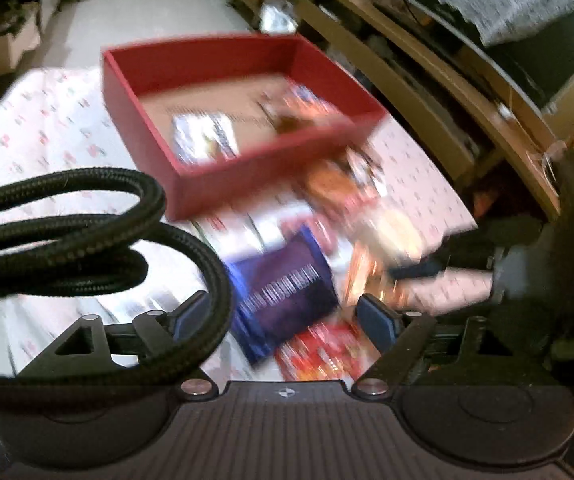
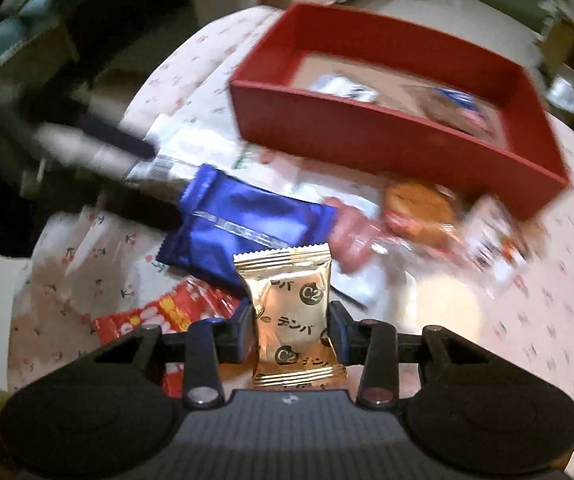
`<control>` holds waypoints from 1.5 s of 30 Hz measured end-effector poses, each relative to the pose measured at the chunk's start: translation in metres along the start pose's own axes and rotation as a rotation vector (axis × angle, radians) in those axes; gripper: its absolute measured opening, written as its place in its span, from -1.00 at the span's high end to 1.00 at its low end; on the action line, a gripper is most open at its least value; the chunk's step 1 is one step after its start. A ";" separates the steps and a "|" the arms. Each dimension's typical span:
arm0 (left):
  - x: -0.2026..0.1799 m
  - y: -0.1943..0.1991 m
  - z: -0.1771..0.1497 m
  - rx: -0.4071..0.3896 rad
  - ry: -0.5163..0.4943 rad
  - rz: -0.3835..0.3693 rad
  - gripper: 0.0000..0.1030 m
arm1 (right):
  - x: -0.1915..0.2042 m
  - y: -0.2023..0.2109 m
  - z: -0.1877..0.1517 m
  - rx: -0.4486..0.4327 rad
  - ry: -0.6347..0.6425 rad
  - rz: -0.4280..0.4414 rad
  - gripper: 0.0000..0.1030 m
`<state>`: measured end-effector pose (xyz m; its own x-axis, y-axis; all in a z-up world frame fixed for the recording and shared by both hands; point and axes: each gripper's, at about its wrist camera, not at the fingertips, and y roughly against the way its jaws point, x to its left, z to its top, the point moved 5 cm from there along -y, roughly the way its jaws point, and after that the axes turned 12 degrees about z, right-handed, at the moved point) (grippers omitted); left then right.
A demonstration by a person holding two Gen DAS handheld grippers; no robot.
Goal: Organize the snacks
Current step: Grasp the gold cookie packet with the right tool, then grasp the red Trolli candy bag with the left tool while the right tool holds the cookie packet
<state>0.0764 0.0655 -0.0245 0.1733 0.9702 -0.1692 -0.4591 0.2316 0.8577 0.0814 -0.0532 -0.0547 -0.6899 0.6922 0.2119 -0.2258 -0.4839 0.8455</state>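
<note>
Holding: gold packet [image 2: 292, 312], pinched between the right tongs [image 2: 291, 332] over the surface [image 2: 547, 320]. To be kept upright, carried clear over the near wall of the red box [image 2: 387, 140], released inside. Right tongs pitched steeply down. Left tongs [image 1: 285, 320] wide apart, empty, apparently hovering above blue packet [image 1: 283, 284].

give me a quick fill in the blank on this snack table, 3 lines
1. The right tool is shut on a ____ snack packet.
2. The left tool hangs open above a ____ wrapper.
3. Some snacks already lie inside the ____ box.

Missing words: gold; blue; red
</note>
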 end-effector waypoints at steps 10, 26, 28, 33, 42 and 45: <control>-0.068 -0.055 -0.034 0.130 -0.190 0.180 -0.72 | -0.027 0.032 -0.032 -0.074 -0.133 -0.038 0.12; -0.077 -0.047 -0.042 0.103 -0.208 0.230 -0.68 | -0.018 0.001 -0.070 0.078 -0.088 -0.066 0.11; -0.080 -0.055 -0.042 0.110 -0.230 0.241 -0.75 | -0.021 0.000 -0.070 0.082 -0.093 -0.070 0.02; -0.088 -0.054 -0.050 0.080 -0.312 0.282 -0.50 | -0.025 0.004 -0.070 0.070 -0.114 -0.081 0.11; -0.087 -0.038 -0.048 0.073 -0.244 0.195 -0.18 | -0.011 0.023 -0.069 0.003 -0.144 -0.064 0.12; -0.091 -0.032 -0.049 0.066 -0.237 0.165 -0.17 | -0.015 0.029 -0.067 -0.025 -0.175 -0.067 0.12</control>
<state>0.0325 -0.0268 -0.0598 0.3031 0.9490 0.0865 -0.4418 0.0595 0.8952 0.0389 -0.1139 -0.0664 -0.5429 0.8050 0.2392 -0.2858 -0.4449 0.8488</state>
